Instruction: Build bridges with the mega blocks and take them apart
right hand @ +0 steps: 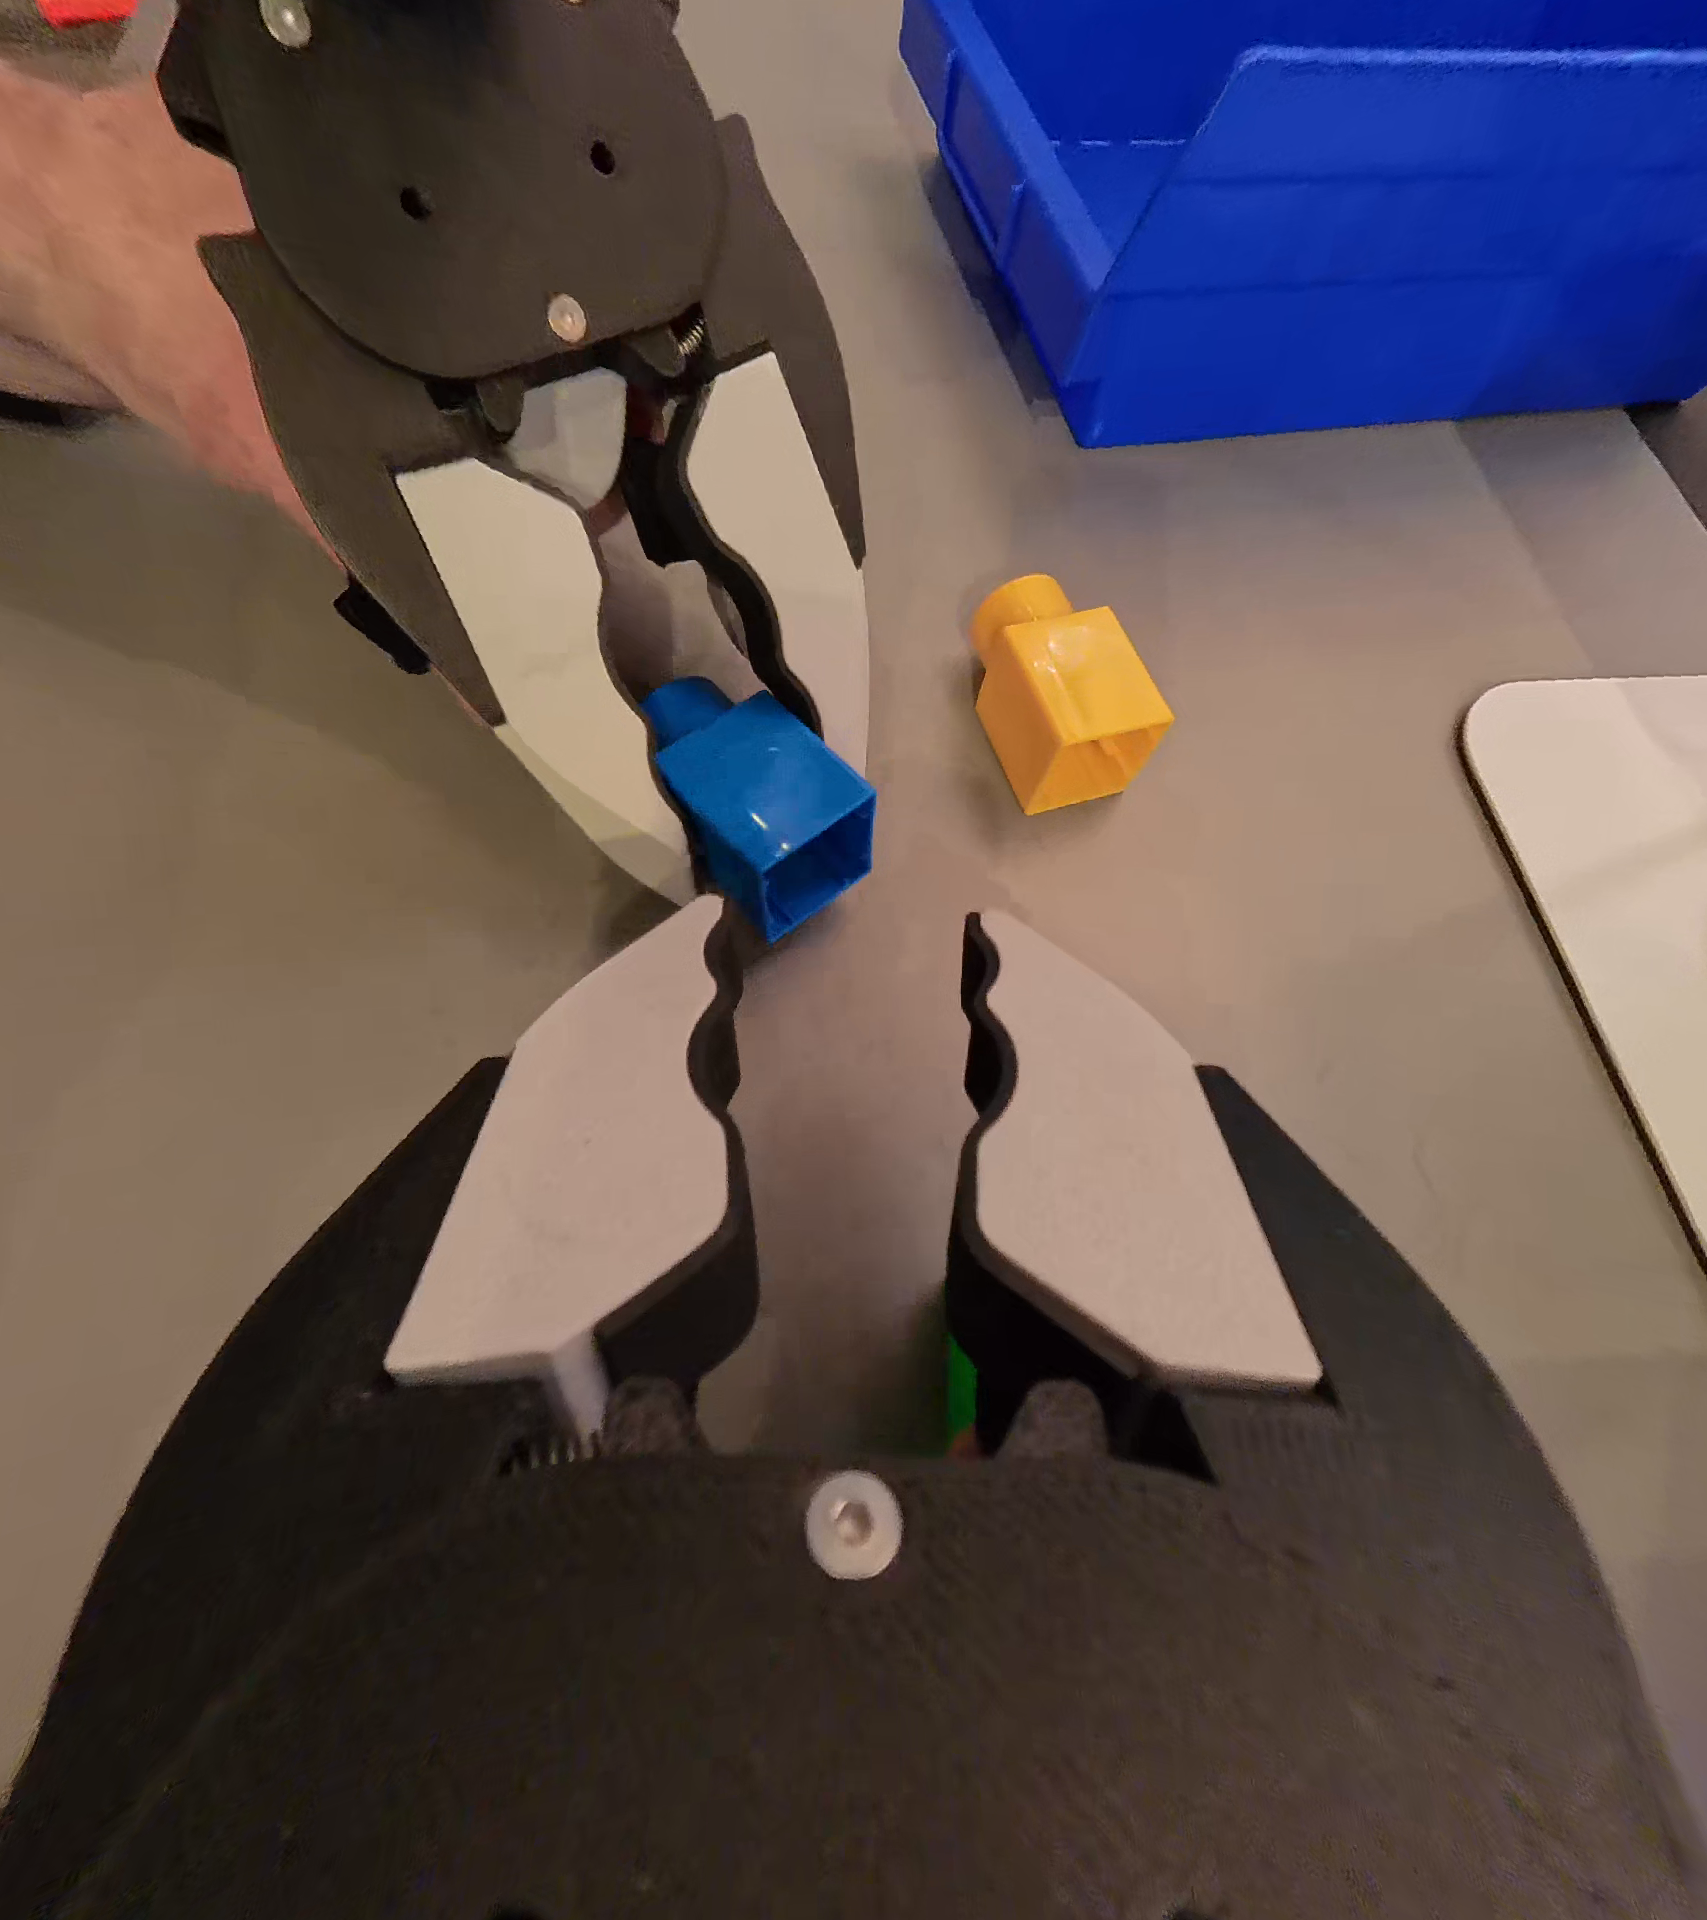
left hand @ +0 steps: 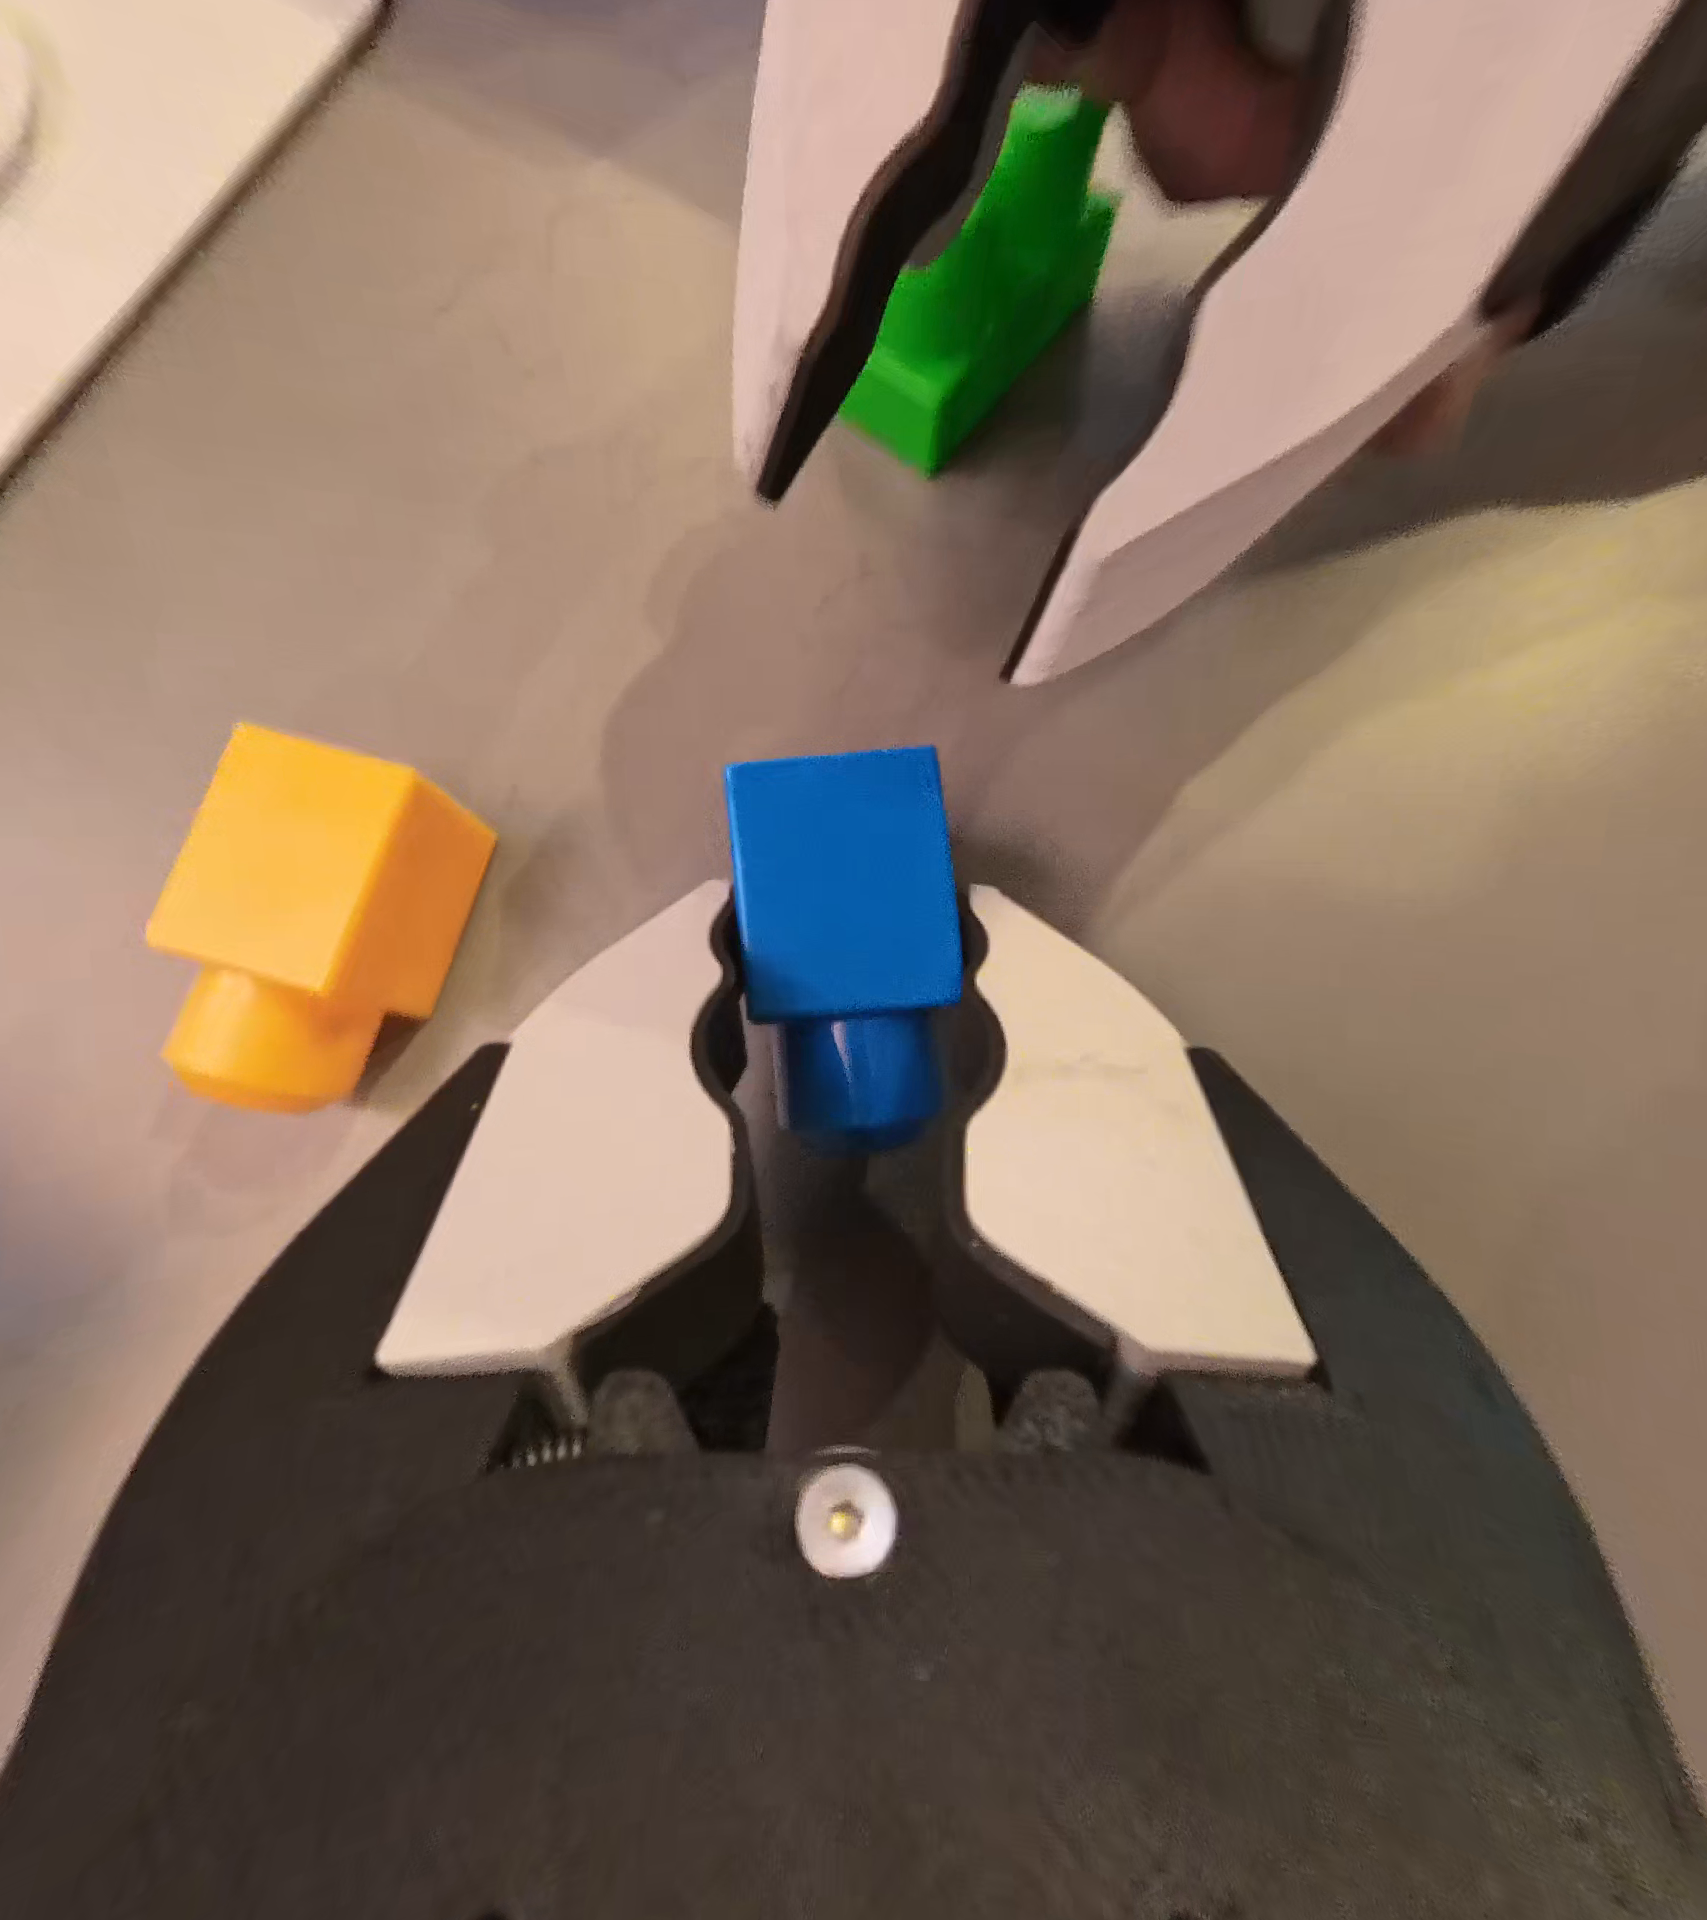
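Observation:
My left gripper is shut on a blue block, both pads pressing its square body, its stud pointing back toward the camera. The right wrist view shows the same grasp, with the blue block low over the grey table, hollow end forward. My right gripper is open with nothing between its fingertips; it faces the left gripper. A green block lies on the table under and behind the right gripper; a green sliver shows deep in its gap. A yellow block lies on its side nearby.
A blue bin stands at the far right of the table. A white board lies at the right edge, also in the left wrist view. A hand holds the left gripper. There is about 5 cm between the tips of the two grippers.

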The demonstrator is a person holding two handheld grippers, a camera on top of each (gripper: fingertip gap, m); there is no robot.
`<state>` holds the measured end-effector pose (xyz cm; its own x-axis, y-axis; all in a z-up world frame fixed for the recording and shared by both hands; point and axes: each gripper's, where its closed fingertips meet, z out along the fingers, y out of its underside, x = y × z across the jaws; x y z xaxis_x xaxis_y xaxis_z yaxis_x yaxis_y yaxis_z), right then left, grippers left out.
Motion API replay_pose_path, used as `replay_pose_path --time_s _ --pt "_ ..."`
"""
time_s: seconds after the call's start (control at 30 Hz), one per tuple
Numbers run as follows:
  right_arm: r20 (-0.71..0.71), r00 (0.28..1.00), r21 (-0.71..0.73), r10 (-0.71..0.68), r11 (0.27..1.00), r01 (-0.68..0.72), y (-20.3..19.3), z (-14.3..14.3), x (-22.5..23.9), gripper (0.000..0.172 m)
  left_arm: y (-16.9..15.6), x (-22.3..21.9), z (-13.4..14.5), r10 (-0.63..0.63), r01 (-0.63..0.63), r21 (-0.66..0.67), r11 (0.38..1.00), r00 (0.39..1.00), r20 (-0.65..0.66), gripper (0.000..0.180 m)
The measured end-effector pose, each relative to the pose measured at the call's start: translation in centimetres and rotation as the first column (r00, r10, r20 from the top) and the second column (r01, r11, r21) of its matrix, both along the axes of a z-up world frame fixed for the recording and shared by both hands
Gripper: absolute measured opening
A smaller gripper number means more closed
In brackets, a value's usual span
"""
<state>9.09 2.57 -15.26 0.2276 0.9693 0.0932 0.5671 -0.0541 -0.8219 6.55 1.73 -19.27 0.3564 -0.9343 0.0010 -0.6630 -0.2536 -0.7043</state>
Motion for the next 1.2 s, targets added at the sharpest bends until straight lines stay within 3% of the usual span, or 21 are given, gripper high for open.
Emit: replay_pose_path --time_s 0.13,0.3,0.53,0.63,0.87,1.2 --pt "-0.046 0.999 0.020 -0.007 1.000 0.008 0.1 1.3 0.3 0.041 -0.6 1.0 3.4 -0.102 0.098 0.033 0.995 0.983 0.155 0.036" --pt "-0.086 0.995 0.045 -0.040 0.998 0.044 1.1 2.8 0.6 0.045 -1.0 1.1 4.0 -0.200 0.195 0.048 0.980 0.968 0.150 0.036" --pt "-0.036 0.998 0.028 0.059 0.998 -0.058 0.0 2.0 -1.9 0.039 -2.4 2.0 4.9 -0.339 0.321 0.133 0.938 0.928 0.153 0.036" --pt "-0.072 0.988 0.022 0.139 0.990 -0.137 -1.2 2.6 -2.7 0.016 -2.6 1.7 5.8 -0.366 0.343 0.140 0.929 0.909 0.202 0.036" --pt "-0.087 0.990 0.032 0.115 0.993 -0.113 -0.7 3.1 -3.1 0.013 -2.0 1.3 6.3 -0.353 0.315 0.198 0.928 0.913 0.205 0.037" --pt "-0.176 0.982 -0.062 0.065 0.995 -0.077 0.0 3.3 -4.2 0.012 -2.7 0.2 6.4 -0.364 0.344 0.124 0.931 0.906 0.216 0.065"
